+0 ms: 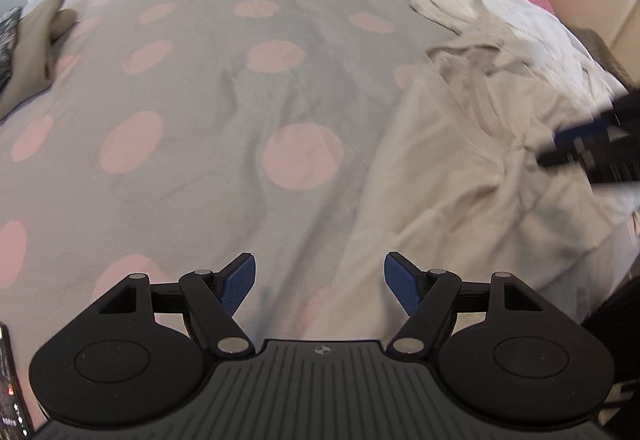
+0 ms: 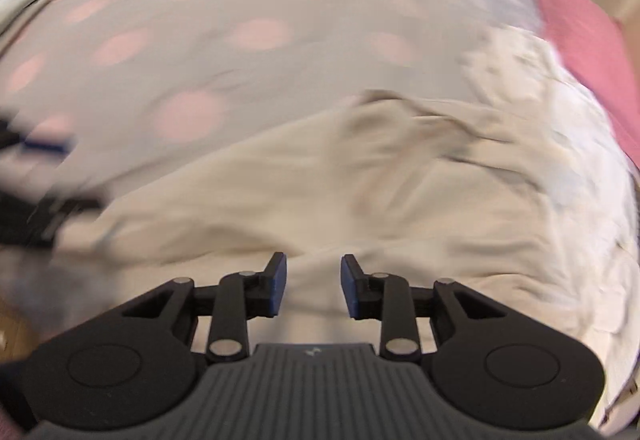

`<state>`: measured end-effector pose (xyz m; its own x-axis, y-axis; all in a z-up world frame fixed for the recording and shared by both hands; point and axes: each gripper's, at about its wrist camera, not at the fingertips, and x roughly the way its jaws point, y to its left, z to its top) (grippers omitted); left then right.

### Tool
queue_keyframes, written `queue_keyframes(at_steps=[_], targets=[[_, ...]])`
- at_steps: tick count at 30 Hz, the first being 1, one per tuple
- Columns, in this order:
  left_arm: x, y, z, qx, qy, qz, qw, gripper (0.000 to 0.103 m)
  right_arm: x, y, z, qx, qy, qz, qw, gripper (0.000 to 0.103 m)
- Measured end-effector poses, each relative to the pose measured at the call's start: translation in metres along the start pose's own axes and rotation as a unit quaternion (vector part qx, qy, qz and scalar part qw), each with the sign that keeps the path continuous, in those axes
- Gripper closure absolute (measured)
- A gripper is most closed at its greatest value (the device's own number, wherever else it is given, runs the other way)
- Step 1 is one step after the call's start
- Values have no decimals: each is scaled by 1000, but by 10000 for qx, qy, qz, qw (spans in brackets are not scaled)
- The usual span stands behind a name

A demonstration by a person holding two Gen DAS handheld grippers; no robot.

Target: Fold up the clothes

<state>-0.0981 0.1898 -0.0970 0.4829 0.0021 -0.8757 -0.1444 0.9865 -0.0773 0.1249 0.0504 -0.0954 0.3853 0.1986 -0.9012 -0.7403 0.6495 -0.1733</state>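
Both grippers, left (image 1: pixel 320 282) and right (image 2: pixel 313 286), hold fingers apart and empty over the blurred cream garment (image 2: pixel 320 184).

Both grippers' fingers (image 1: pixel 240 280) (image 2: pixel 278 282) spread apart.

The bedsheet (image 1: pixel 248 88) is a soft matt cloth, grey with pink dots and lightly wrinkled, and the cream garment (image 1: pixel 448 168) on it is a thin, crumpled matt fabric. The left gripper (image 1: pixel 319 282) is of matt black plastic with shiny metal pins, and its fingertips (image 1: pixel 240 282) have blue ribbed pads.
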Motion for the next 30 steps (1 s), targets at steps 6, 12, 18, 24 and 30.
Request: queue_keyframes(at_steps=[6,12,18,24,30], targets=[[13,-18,-5,363,125,-52,9993,33,28,-34,2,1069,426,338,9928,57],[20,-15,-4,259,199,-63,9994,33,33,-43,4,2112,284,925,9726,59],[18,-11,-2,159,134,-92,9997,33,38,-48,5,3000,292,1479,9419,61],[11,-15,-2,286,-33,-332,9990,43,60,-44,-14,3632,879,1555,9144,64],[17,-24,-3,598,120,-609,9963,63,66,-48,-18,4006,864,1427,9009,63]])
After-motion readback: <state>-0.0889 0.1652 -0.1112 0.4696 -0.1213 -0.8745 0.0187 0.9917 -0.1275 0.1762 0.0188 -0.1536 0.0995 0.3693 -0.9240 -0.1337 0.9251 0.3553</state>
